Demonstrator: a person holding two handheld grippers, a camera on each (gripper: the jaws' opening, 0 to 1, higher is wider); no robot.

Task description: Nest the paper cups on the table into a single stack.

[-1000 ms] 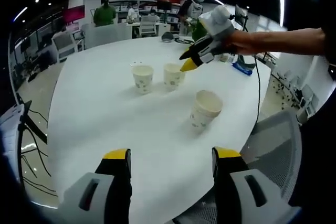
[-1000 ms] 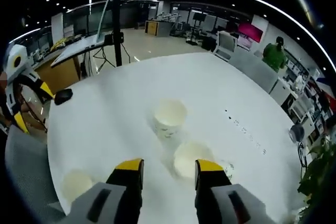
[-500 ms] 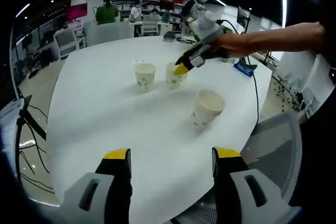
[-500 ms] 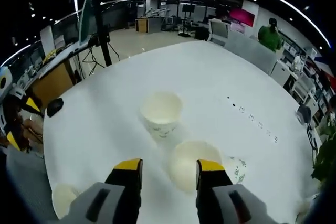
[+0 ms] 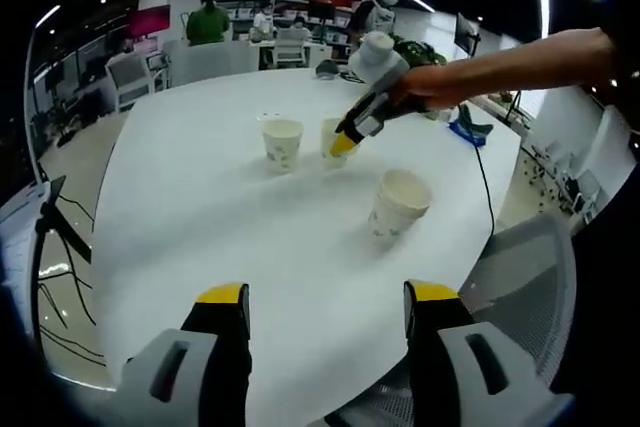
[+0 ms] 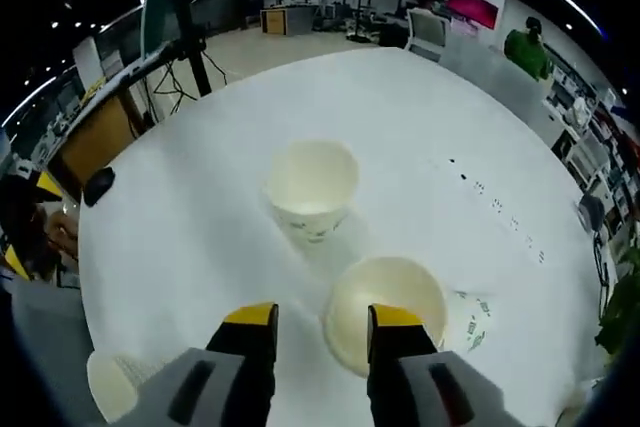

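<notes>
Over the round white counter (image 5: 200, 217), my right hand-held gripper (image 6: 318, 319) comes down on the nearest paper cup (image 6: 385, 312), jaws apart, one tip inside its rim and the other outside the wall. To do this pick well, I judge I should seat the tips a little deeper, close gently so the thin wall does not crush, then lift straight up before carrying it to the next cup.

My left hand-held gripper (image 5: 325, 307) hangs at the near edge, jaws apart and holding nothing.

I count three paper cups, all upright and unstacked: the one I am taking, a middle cup (image 6: 311, 187) just beyond it, and a third cup (image 6: 112, 385) well apart towards the counter's near edge. I count two hand-held grippers.
</notes>
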